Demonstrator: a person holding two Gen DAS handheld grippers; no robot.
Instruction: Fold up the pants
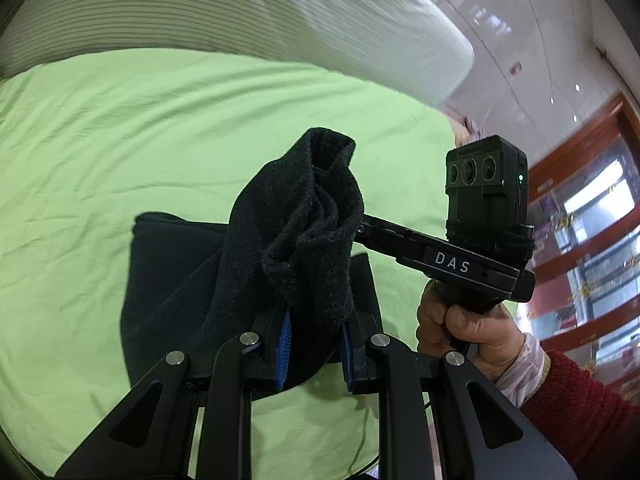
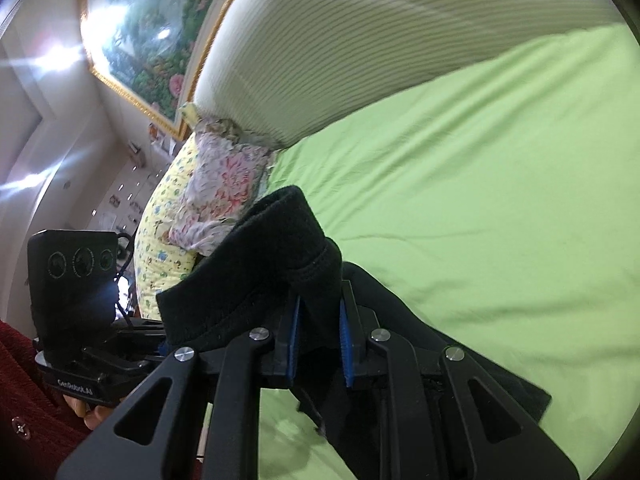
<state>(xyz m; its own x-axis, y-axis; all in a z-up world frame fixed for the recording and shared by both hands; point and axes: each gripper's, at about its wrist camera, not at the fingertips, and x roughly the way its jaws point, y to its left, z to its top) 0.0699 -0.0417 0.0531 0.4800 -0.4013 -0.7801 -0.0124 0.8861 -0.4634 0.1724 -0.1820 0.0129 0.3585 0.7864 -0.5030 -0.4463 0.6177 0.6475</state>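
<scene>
Blue-padded jaws of the left gripper [image 1: 314, 346] are pinching a bunched wad of the black pants [image 1: 296, 232], standing nearly closed with only the thickness of cloth between the pads. The right gripper [image 2: 320, 344] is doing the same: its jaws are narrowed onto a hemmed, stitched edge of the garment, cloth filling the gap. Between the two grips the pants are hanging in a soft drape, while the rest is lying in a dark slab on the green sheet [image 1: 120, 128].

Judging by the fuzzy, fleece-like nap and the way it is slumping, the fabric is looking soft, light and limp, with no stiffness to hold a crease by itself; it is probably grippy rather than slippery. Holding at corners or hems, as both grippers are doing, seems the sensible place, since a pinch mid-panel would likely just gather a wad.

Beyond the garment, a white ribbed cushion [image 1: 280, 12] is running along the far side of the bed. The left wrist view is showing the person's right hand [image 1: 468, 332] around the other gripper's handle, a red sleeve [image 1: 576, 408], and wooden-framed shelving [image 1: 592, 184]. Only the right wrist view is revealing the floral pillows [image 2: 208, 196] and a gold-framed painting [image 2: 152, 40] on the wall.
</scene>
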